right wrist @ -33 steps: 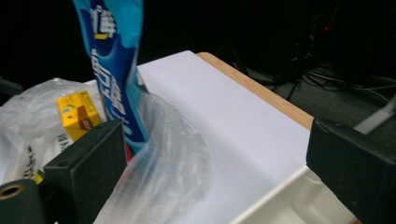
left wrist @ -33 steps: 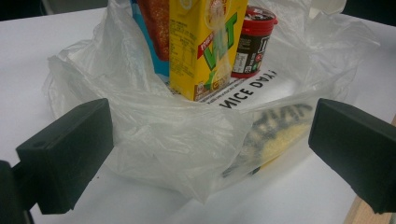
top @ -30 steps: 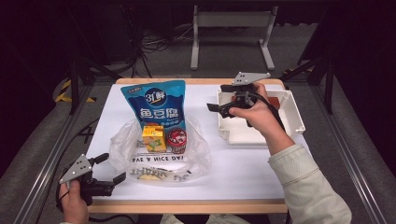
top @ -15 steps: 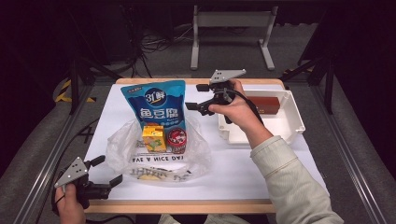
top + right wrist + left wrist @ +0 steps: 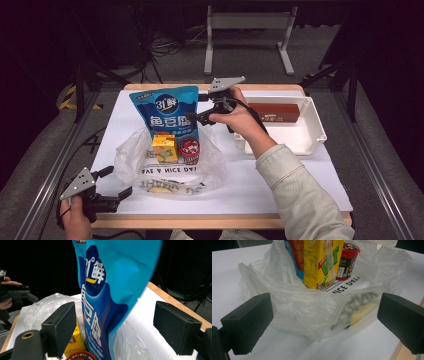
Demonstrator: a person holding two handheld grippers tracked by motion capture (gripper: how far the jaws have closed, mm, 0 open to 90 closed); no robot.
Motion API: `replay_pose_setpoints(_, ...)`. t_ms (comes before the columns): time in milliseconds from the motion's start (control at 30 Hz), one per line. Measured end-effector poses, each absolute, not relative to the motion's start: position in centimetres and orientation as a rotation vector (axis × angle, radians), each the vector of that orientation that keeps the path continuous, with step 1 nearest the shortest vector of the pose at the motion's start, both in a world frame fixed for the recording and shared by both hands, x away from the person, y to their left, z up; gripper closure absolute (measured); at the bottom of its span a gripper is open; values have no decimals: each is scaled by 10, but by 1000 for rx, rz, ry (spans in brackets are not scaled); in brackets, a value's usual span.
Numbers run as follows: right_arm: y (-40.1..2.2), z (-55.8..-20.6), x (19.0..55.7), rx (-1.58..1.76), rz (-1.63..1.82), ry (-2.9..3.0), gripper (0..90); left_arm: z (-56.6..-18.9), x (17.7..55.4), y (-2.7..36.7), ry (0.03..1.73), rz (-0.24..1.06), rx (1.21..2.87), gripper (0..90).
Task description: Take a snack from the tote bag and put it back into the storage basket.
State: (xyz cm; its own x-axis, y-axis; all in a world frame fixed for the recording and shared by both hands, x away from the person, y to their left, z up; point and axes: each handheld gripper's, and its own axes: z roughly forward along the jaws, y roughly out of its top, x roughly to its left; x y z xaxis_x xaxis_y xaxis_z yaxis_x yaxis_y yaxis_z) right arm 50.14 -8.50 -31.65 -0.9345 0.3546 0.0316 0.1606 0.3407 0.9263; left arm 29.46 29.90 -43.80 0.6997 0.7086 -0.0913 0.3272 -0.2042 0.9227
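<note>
A tall blue snack bag (image 5: 165,112) stands upright at the back of a clear plastic bag (image 5: 170,167), behind a yellow carton (image 5: 164,148) and a red-lidded cup (image 5: 189,149). My right gripper (image 5: 196,108) is at the blue bag's right edge. In the right gripper view, the blue bag (image 5: 110,297) stands between the jaws of that gripper (image 5: 117,326) with a gap on each side; the jaws have just been closing and are still open. My left gripper (image 5: 115,182) rests open at the table's front left. Its view faces the plastic bag (image 5: 312,307), the carton (image 5: 322,262) and the cup (image 5: 348,260).
A white tray (image 5: 310,140) at the right holds a long brown box (image 5: 275,111). The wooden table edge (image 5: 220,220) runs along the front. Metal frame legs and cables stand beyond the table's far side.
My right hand has moved left from above the white tray to the blue snack bag's right edge. The left hand has stayed at the front left corner.
</note>
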Motion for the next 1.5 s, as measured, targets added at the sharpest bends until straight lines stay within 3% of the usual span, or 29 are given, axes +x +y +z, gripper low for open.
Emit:
replay_pose_setpoints(967, -36, -355, 512, 316, 1555, 2489, 256, -439, 294, 302, 822, 443, 1813, 8)
replay_pose_setpoints(1167, -34, -356, 512, 297, 1520, 2500, 332, -439, 294, 302, 821, 437, 1810, 9)
replay_pose_setpoints(1233, -34, -357, 511, 262, 1511, 2519, 438, -439, 294, 302, 820, 436, 1811, 9)
replay_pose_setpoints(1500, -36, -356, 508, 215, 1500, 2522, 588, -439, 294, 301, 820, 431, 1810, 9)
